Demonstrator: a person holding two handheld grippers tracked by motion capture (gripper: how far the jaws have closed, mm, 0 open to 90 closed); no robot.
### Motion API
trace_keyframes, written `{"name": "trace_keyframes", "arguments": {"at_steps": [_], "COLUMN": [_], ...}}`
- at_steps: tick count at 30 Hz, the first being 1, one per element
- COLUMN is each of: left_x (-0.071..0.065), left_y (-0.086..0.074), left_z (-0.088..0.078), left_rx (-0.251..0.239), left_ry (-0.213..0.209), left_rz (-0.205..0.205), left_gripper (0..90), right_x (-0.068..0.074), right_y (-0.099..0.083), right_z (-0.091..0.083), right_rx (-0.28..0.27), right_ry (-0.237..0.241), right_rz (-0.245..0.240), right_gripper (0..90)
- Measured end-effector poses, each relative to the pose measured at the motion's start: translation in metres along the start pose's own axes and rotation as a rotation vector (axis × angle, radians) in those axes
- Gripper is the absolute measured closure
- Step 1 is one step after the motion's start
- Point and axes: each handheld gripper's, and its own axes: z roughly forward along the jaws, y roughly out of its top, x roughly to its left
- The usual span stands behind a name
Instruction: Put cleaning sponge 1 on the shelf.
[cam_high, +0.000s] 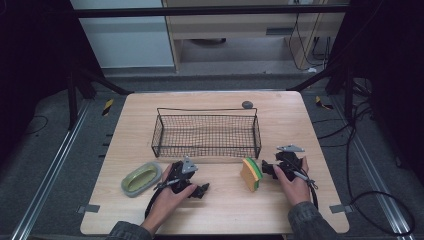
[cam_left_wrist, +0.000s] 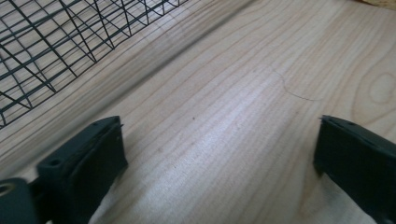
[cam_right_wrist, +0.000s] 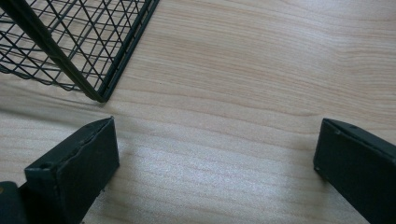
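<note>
High view: the right claw (cam_high: 267, 167) rests low on the tabletop (cam_high: 220, 205) with its jaws spread wide and nothing between them; the right gripper view confirms this, with bare wood between the two black jaws. Just beside it, toward the table's middle, a sponge (cam_high: 251, 173) stands on edge, with green, yellow and orange layers. It lies right off the jaw tips, possibly touching them, and its long axis runs roughly toward and away from the person. The right hand is clearly nearer to it.

The left claw (cam_high: 200, 190) also lies on the tabletop, its jaws equally wide and empty, pointing toward the centre. A green oval dish (cam_high: 141, 178) sits just beside that hand on its outer side, well apart from the sponge.

Behind both claws stands a black wire basket (cam_high: 206, 134), empty, its long side across the table. A small dark round object (cam_high: 247, 104) rests beyond its far rim.

Count: one sponge, one dish, one basket, one small round object, two claws.
</note>
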Motion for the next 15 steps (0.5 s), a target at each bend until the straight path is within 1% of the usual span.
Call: {"name": "trace_keyframes", "arguments": {"at_steps": [1,3,5,6,7,8,9,10,11,12,13,14,15], "left_x": [0.000,0.000,0.003,0.005,0.005,0.008,0.014,0.014,0.023,0.028,0.028,0.036,0.036], "left_y": [0.001,0.002,0.005,0.006,0.006,0.008,0.010,0.010,0.009,0.008,0.008,0.007,0.007], "left_z": [-0.003,-0.012,-0.023,-0.029,-0.029,-0.037,-0.049,-0.049,-0.060,-0.064,-0.064,-0.071,-0.071], "left_rx": [-0.009,-0.042,-0.066,-0.078,-0.078,-0.095,-0.112,-0.112,-0.126,-0.123,-0.123,-0.133,-0.133], "left_ry": [-0.009,-0.008,-0.008,0.004,0.004,0.026,0.052,0.052,0.062,0.073,0.073,0.105,0.105], "left_rz": [-0.007,-0.020,-0.018,-0.013,-0.013,-0.001,0.003,0.003,-0.005,-0.008,-0.008,-0.013,-0.013], "left_gripper": [5.0,4.8,4.6,4.5,4.5,4.5,4.7,4.8,4.7,4.7,4.8,4.9,5.2], "right_x": [0.000,0.000,-0.002,-0.003,-0.003,-0.004,-0.005,-0.005,-0.005,-0.004,-0.004,-0.005,-0.005], "right_y": [0.000,-0.001,-0.003,-0.004,-0.004,-0.005,-0.006,-0.006,-0.006,-0.007,-0.007,-0.009,-0.009], "right_z": [0.000,-0.001,-0.003,-0.005,-0.005,-0.005,-0.006,-0.006,-0.006,-0.007,-0.007,-0.009,-0.009], "right_rx": [0.000,0.001,0.001,0.001,0.001,-0.002,0.000,0.000,0.000,-0.001,-0.001,-0.003,-0.003], "right_ry": [0.000,0.006,0.025,0.035,0.035,0.041,0.042,0.042,0.042,0.042,0.042,0.048,0.048], "right_rz": [0.000,-0.001,-0.018,-0.029,-0.029,-0.038,-0.044,-0.044,-0.044,-0.041,-0.041,-0.049,-0.049], "right_gripper": [0.4,0.4,0.4,0.4,0.4,0.4,0.4,0.4,0.4,0.5,0.5,0.6,0.6]}}
